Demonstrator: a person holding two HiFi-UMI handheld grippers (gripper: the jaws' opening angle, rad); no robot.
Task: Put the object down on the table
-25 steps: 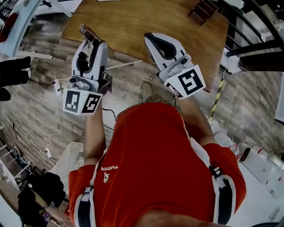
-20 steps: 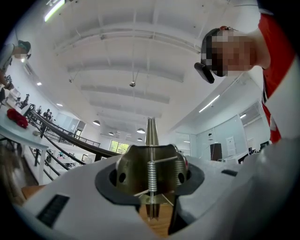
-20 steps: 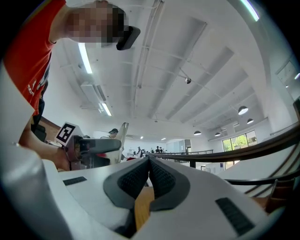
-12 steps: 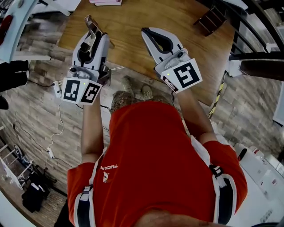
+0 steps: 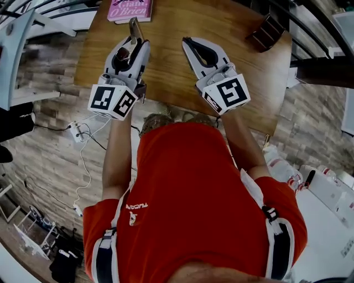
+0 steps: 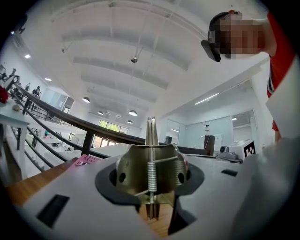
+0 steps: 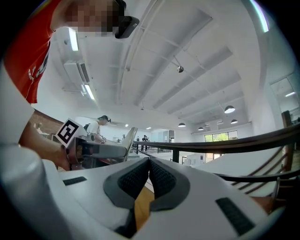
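My left gripper [image 5: 130,51] is shut on a brass-coloured metal spring clip [image 5: 134,29] and holds it above the left part of the wooden table [image 5: 232,19]. In the left gripper view the clip [image 6: 150,166] fills the gap between the jaws, its coil spring facing the camera and its thin flat end pointing up. Its lower end is hidden by the jaws. My right gripper [image 5: 188,42] hovers over the table's middle, shut with nothing in it. Its ribbed pads [image 7: 161,177] meet in the right gripper view.
A pink book [image 5: 130,8] lies at the table's far left edge. A dark ridged object [image 5: 267,32] sits at the far right corner. Black railings [image 5: 321,55] run along the right. Cables and a plug strip [image 5: 77,132] lie on the plank floor, left of the person.
Both grippers have moved forward from the table's near edge to over its top, the left still holding the clip. The pink book has come into view.
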